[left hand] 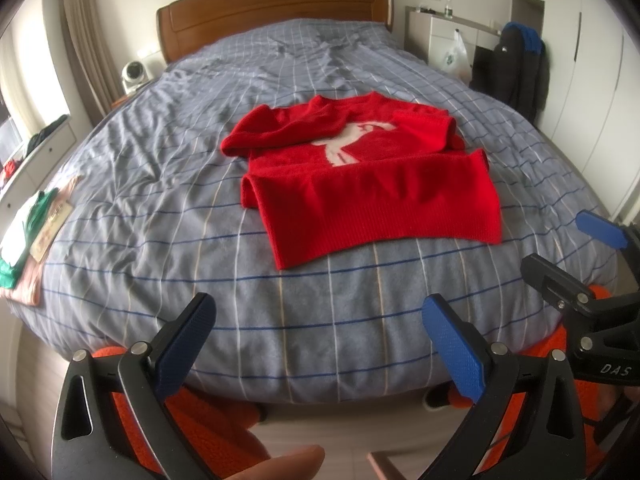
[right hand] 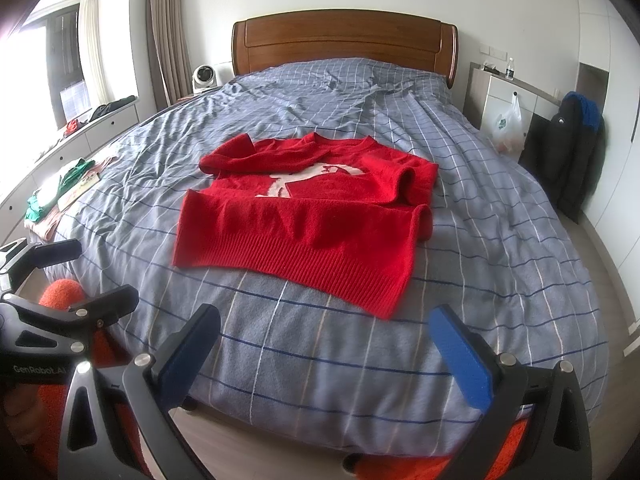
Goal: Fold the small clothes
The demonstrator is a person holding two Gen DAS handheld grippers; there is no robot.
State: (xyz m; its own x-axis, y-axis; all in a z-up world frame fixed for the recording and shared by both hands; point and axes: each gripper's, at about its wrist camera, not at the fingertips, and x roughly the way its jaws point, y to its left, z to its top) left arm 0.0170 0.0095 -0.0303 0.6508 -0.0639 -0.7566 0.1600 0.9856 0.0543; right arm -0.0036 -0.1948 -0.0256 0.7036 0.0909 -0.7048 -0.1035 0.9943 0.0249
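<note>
Lying mid-frame on the checked bedspread [left hand: 168, 184], the red sweater [left hand: 360, 188] sat half folded, sleeves tucked in. Both grippers, left [left hand: 320, 344] and right [right hand: 326, 354], hovered at the bottom, jaws spread wide, holding nothing.

Both grippers [left hand: 318, 344] [right hand: 326, 350] wide open, empty.

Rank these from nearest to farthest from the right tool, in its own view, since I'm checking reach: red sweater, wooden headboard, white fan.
1. Red sweater, mid-bed, just ahead of the right tool.
2. White fan, far left beside the bed.
3. Wooden headboard, far end; too close to the fan to separate.
</note>
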